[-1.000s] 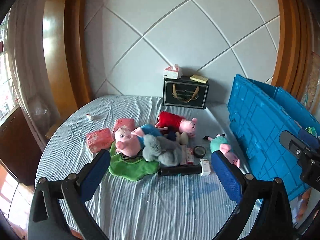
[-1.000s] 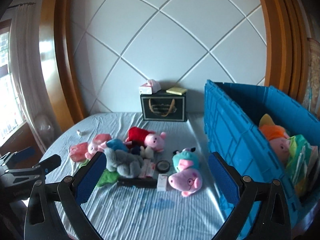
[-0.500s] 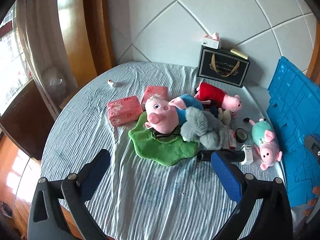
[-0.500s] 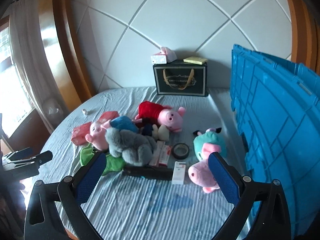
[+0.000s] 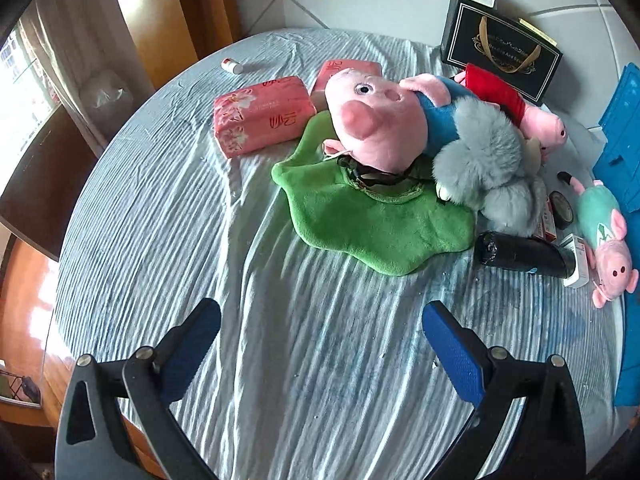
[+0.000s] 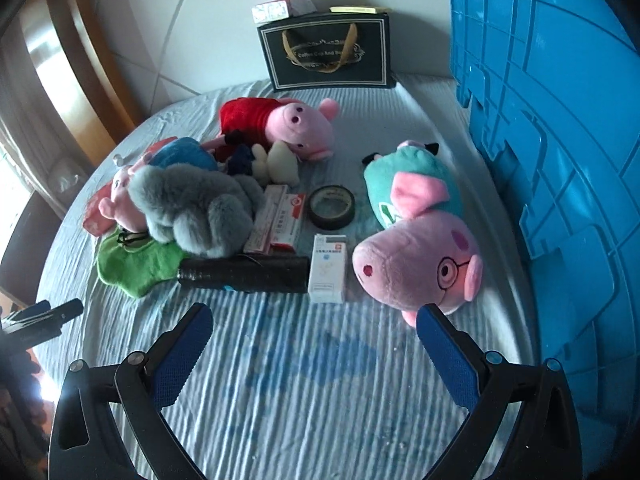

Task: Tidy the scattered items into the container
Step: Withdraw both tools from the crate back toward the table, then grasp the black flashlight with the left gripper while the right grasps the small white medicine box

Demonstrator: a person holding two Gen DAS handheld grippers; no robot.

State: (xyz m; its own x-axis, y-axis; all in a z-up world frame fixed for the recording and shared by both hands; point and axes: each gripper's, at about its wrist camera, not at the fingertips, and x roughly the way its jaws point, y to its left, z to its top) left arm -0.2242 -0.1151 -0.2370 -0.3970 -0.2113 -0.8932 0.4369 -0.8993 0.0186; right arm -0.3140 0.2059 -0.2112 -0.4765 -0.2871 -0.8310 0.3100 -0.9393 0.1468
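Scattered items lie on a round table with a striped cloth (image 5: 280, 360). In the left wrist view my left gripper (image 5: 320, 332) is open above bare cloth, short of a green plush leaf (image 5: 372, 220), a blue-shirted pig plush (image 5: 376, 120) and a grey furry plush (image 5: 480, 164). In the right wrist view my right gripper (image 6: 314, 338) is open, its right finger just in front of a teal-shirted pig plush (image 6: 420, 248). A white box (image 6: 328, 268), a black cylinder (image 6: 244, 274) and a tape roll (image 6: 331, 206) lie ahead. The blue crate (image 6: 560, 140) stands right.
Two pink tissue packs (image 5: 260, 114) and a small bottle (image 5: 232, 66) lie at the far left. A red-dressed pig plush (image 6: 288, 124) and a black gift bag (image 6: 328, 52) with a tissue box on top sit at the back by the wall. The left gripper (image 6: 44, 316) shows at left.
Both grippers have tilted down and moved closer to the table. The left one swung toward the pile's left side; the right one closed in on the teal-shirted pig, box and cylinder. Both stay open.
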